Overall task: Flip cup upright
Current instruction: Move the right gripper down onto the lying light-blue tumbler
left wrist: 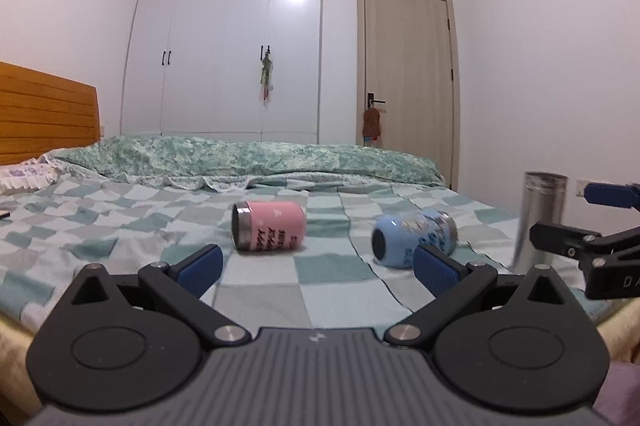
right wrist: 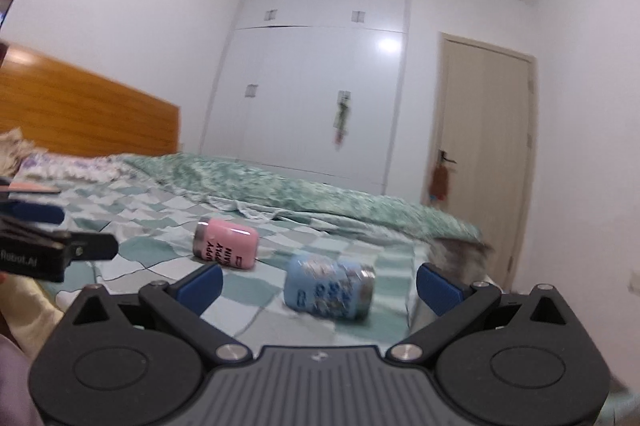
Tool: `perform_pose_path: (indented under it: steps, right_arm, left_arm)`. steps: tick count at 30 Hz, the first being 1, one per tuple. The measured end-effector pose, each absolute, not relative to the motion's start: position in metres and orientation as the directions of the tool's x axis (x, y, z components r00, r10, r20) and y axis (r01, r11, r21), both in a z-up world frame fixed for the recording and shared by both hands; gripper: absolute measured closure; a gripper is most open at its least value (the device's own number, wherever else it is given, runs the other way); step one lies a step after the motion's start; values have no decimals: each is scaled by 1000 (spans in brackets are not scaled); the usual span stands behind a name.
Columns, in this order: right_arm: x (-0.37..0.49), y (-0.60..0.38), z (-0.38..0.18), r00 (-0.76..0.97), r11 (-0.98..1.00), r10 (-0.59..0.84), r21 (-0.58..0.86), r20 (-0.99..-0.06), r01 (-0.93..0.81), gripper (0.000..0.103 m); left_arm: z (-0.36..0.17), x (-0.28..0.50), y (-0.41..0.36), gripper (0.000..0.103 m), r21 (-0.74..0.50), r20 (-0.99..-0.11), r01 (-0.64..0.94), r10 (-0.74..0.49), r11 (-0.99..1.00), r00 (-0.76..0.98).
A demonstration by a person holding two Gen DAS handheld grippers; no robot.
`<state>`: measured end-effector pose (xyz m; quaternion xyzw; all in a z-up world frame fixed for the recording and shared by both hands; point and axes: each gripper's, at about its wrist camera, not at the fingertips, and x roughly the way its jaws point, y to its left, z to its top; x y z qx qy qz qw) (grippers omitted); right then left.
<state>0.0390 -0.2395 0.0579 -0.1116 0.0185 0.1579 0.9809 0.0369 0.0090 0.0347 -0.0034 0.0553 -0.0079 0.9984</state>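
Note:
A pink cup (left wrist: pixel 269 226) lies on its side on the checked bedspread (left wrist: pixel 120 226), its steel rim to the left. A blue cup (left wrist: pixel 412 237) lies on its side to its right. A steel tumbler (left wrist: pixel 540 218) stands upright at the right. My left gripper (left wrist: pixel 318 272) is open and empty, just short of the two lying cups. My right gripper (right wrist: pixel 320 288) is open and empty, with the blue cup (right wrist: pixel 329 288) lying just beyond and between its fingers; the pink cup (right wrist: pixel 225 244) lies further left. The tumbler (right wrist: pixel 456 258) is a blur behind the right finger.
A rolled green quilt (left wrist: pixel 248 157) lies across the far side of the bed. A wooden headboard (left wrist: pixel 44 109) stands at the left, a white wardrobe (left wrist: pixel 232 41) and a door (left wrist: pixel 408 81) behind. The right gripper shows at the left view's right edge (left wrist: pixel 592 246).

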Motion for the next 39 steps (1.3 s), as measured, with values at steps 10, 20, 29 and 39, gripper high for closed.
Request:
perform_pose_path:
  steps: [10,20,29,39]
  right_arm:
    - [132,-190,78,917,836,337,-380,-214,-396,0]
    - [234,-160,81,876,824,372,-326,-306,-464,0]
    - [286,-166,74,770,686,405,-393,-494,-613,0]
    - [316,-160,42,685,489,266,-518,-678,-702,0]
  left_arm:
    - [55,97,31,0,1,-112,-31,31,1000,993]
    - [59,164,34,0,20,-162,-29,32,999,986]
    - [49,218,32,0,19,-242,3,1,1000,970]
    - [40,247,30,0,-4,-300,23,-24,1000,954]
